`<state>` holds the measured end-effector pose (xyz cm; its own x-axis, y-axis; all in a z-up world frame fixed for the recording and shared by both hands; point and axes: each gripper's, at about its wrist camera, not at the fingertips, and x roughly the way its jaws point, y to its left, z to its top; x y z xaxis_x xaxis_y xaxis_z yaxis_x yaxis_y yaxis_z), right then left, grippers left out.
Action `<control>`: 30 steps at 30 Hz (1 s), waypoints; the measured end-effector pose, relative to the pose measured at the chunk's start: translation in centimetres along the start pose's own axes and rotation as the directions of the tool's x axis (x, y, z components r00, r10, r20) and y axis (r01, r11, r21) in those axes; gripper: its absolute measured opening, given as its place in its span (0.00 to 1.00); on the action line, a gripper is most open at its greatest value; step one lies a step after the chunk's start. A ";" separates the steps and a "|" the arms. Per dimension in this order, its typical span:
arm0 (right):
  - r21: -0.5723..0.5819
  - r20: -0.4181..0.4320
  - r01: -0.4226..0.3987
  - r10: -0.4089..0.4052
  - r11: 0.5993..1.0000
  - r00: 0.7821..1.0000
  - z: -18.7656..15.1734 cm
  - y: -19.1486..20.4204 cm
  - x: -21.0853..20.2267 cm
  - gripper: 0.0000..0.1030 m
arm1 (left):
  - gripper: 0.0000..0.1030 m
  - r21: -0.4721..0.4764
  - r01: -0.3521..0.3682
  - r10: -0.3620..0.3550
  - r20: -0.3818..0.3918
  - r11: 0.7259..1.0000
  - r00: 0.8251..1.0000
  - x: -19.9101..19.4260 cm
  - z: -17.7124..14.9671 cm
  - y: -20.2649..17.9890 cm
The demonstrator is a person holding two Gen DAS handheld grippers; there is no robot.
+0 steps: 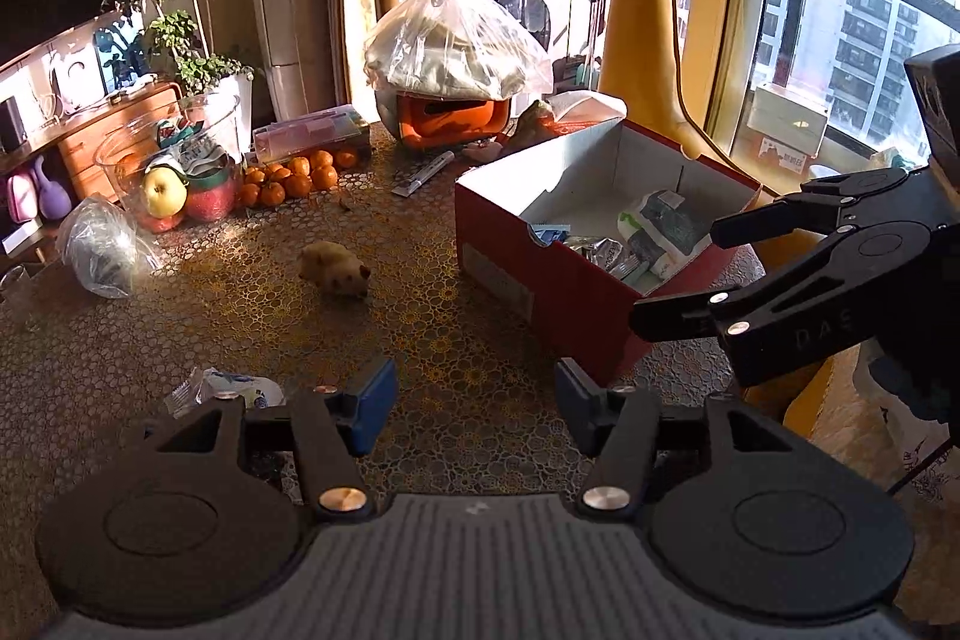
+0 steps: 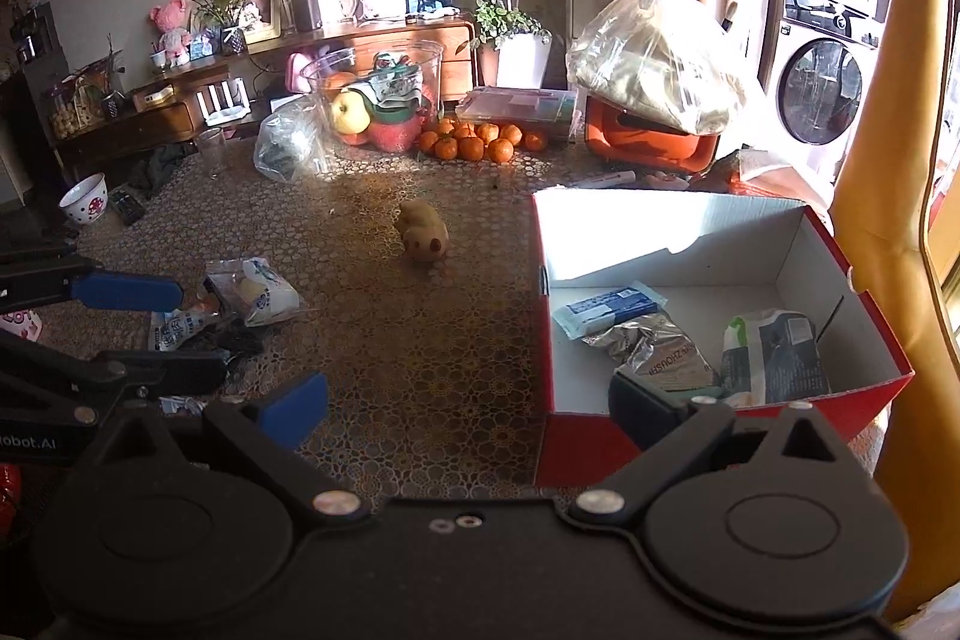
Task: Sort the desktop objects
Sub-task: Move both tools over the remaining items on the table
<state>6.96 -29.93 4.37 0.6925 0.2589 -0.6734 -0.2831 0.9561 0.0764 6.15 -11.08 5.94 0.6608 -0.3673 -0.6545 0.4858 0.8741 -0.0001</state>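
- Red cardboard box with white inside, right of table: holds a blue-white packet, a silver foil pouch and a green-white pack.
- Clear plastic bowl, far left: holds a yellow apple; the rest is unclear.
- Small plastic snack packets lie near left, partly hidden by your left gripper.
- Pouch lettering is not legible.
- Your left gripper's jaws stand apart and empty; your right gripper likewise.

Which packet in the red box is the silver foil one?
The crinkled silver foil packet in the middle of the red box, between the blue-white packet and the green-white pack.
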 end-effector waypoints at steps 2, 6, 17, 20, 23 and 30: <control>-0.001 0.012 -0.018 0.018 1.000 1.000 0.0 0.7 0.0 0.98 | 0.58 -0.002 -0.012 0.012 0.001 1.000 1.000 -0.3 -0.7 0.3; -0.014 0.031 -0.034 0.035 0.999 0.999 0.1 2.0 0.1 0.99 | 0.65 -0.032 -0.022 0.022 0.002 0.999 1.000 -0.6 -2.0 1.2; -0.032 0.052 -0.071 0.073 0.997 0.996 0.3 5.3 2.2 1.00 | 0.85 -0.071 -0.060 0.061 0.008 0.996 0.998 -1.1 -5.2 3.6; -0.027 0.052 -0.085 0.086 0.996 0.995 0.3 6.1 3.0 1.00 | 0.97 -0.098 -0.086 0.087 0.009 0.992 0.996 -1.1 -6.1 4.5; -0.033 0.052 -0.090 0.092 0.995 0.994 0.3 7.0 3.7 1.00 | 0.99 -0.128 -0.108 0.109 0.002 0.986 0.994 -1.0 -7.1 5.5; -0.044 0.020 -0.118 0.119 0.992 0.993 0.1 8.7 6.0 1.00 | 1.00 -0.220 -0.161 0.155 -0.047 0.962 0.987 0.0 -9.7 8.4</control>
<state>8.73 -19.99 1.05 0.6673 0.3735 -0.6444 -0.3920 0.9118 0.1226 4.64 -0.66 -1.40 0.7001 -0.2122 -0.6818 0.2351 0.9701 -0.0605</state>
